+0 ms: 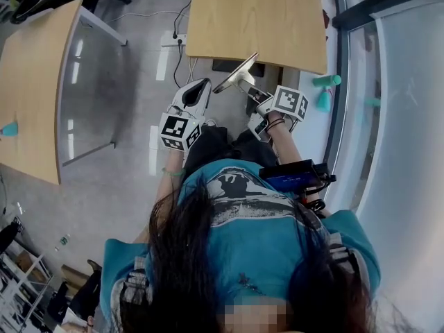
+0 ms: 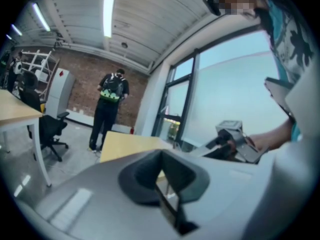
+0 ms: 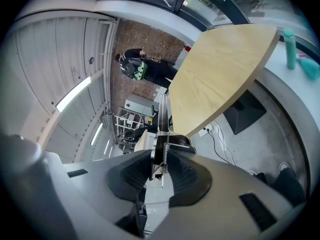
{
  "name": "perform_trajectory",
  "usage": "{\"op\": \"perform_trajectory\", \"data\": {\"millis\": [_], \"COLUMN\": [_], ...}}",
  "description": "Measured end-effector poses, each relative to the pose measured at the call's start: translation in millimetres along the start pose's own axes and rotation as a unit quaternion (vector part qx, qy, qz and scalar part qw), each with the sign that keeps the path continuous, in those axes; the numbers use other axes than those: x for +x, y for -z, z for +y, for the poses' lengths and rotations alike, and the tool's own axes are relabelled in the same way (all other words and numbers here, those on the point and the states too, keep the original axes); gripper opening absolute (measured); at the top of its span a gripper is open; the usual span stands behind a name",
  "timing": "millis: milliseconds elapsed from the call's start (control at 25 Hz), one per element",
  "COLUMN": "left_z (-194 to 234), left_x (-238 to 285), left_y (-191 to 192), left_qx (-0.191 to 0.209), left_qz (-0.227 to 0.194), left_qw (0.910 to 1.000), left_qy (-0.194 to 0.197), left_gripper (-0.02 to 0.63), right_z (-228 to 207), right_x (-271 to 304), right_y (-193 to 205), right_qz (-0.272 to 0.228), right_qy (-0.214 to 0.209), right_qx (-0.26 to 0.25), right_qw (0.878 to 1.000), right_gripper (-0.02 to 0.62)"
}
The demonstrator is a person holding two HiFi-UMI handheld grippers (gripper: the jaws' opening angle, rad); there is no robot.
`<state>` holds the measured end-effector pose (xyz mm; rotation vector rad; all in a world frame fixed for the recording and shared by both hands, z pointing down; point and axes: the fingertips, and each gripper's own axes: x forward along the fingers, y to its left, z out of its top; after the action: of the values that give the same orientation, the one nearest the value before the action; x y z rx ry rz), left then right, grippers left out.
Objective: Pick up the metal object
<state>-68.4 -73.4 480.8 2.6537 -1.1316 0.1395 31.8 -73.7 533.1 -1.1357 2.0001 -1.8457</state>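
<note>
grey office floor [image 1: 132, 179], wooden worktop [image 1: 257, 19] ahead. right tongs [image 3: 159, 171] clamp the metal object [image 3: 161, 129] aloft; left tongs [image 2: 162, 184] together, empty. pickup looks done; next, keep grip steady.

You stand on a glossy grey floor [image 1: 118, 82], with a pale wooden table [image 1: 257, 19] ahead, a second table [image 1: 35, 89] to your left and a tall glazed wall [image 1: 409, 116] on your right. Farther off, a brick wall [image 2: 80, 79] runs under a strip light [image 2: 108, 11], and a black office chair [image 2: 50, 131] stands near it.
</note>
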Motion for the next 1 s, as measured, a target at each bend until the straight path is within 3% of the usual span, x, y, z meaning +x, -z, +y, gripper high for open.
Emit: {"op": "perform_trajectory", "data": {"millis": [280,400,560,760,1000], "left_z": [-57.3,-63.4,-62.5,-95.1,-191.3], "left_x": [-10.2,-11.3,-14.3,-36.8,-87.4], "left_y": [3.6,7.9,14.5,26.4,48.1], "left_qx": [0.018,0.012,-0.003,-0.005,0.001], "left_qz": [-0.005,-0.004,-0.005,-0.008,-0.004], "left_qw": [0.9998,0.9998,1.0,0.9998,0.9996], "left_qy": [0.01,0.012,0.005,-0.017,-0.029], "left_gripper": [0.003,0.003,0.003,0.003,0.003], "right_z": [-11.0,-14.0,-17.8,-27.7,-45.6], "right_x": [-50.9,-54.8,-52.4,-92.1,-188.7], "right_y": [25.7,32.2,35.5,57.8,112.8], "right_qz": [0.005,0.013,0.023,0.027,0.029], "right_qy": [-0.011,-0.002,0.007,0.005,0.002], "right_qx": [-0.009,-0.016,-0.022,-0.025,-0.027], "right_qw": [1.0,1.0,0.999,0.999,0.999], "right_gripper": [0.103,0.103,0.103,0.103,0.101]}}
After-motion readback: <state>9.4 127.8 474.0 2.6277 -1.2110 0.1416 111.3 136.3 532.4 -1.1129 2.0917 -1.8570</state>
